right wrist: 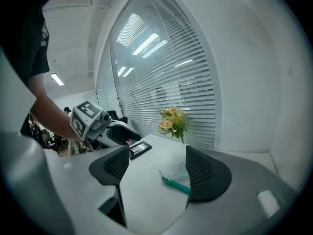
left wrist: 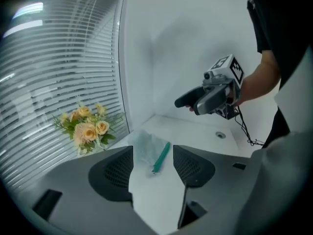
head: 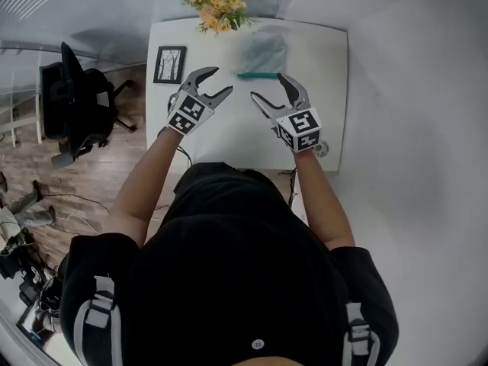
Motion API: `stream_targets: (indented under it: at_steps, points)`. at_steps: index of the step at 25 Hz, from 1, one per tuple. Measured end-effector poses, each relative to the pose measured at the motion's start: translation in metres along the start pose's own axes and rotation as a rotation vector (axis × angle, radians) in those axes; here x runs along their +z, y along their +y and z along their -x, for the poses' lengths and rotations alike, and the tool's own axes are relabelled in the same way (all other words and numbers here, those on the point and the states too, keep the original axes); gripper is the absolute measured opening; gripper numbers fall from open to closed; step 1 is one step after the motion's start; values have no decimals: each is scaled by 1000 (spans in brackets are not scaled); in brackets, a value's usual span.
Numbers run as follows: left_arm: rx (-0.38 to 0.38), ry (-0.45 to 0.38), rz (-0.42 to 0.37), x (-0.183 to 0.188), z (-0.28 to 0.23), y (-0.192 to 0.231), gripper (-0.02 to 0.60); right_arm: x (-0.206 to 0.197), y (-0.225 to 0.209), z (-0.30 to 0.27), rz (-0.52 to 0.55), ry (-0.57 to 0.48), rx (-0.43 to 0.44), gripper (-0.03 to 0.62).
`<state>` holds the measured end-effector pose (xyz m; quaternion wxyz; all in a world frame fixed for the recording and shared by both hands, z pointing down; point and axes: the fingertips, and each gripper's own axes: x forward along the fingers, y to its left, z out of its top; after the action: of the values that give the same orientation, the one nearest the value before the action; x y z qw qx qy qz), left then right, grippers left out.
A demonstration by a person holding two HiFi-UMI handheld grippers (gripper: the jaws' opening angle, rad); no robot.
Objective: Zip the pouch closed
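Both tools are empty. The left hand-held gripper [head: 222, 81] has its jaws spread with nothing between them, and so does the right hand-held gripper [head: 267, 86]. The pouch [head: 264, 52] lies flat on the white surface [head: 229, 139], just beyond both and untouched. Its teal zipper strip [head: 258, 75] runs along the near edge. I judge the pouch thin, soft and light, likely to slide or bunch. I would pin one strip end and pinch the slider, which is too small to locate.

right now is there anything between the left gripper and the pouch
No, only bare white table lies between the left gripper and pouch, seen in the left gripper view.
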<state>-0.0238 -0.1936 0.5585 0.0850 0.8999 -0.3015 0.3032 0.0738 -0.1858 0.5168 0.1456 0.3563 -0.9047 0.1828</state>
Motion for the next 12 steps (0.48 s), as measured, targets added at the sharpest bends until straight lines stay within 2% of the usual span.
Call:
stream_targets:
  at_steps: [12]
  points:
    - [-124, 177, -216, -57, -66, 4, 241, -53, -12, -44, -46, 115, -11, 371]
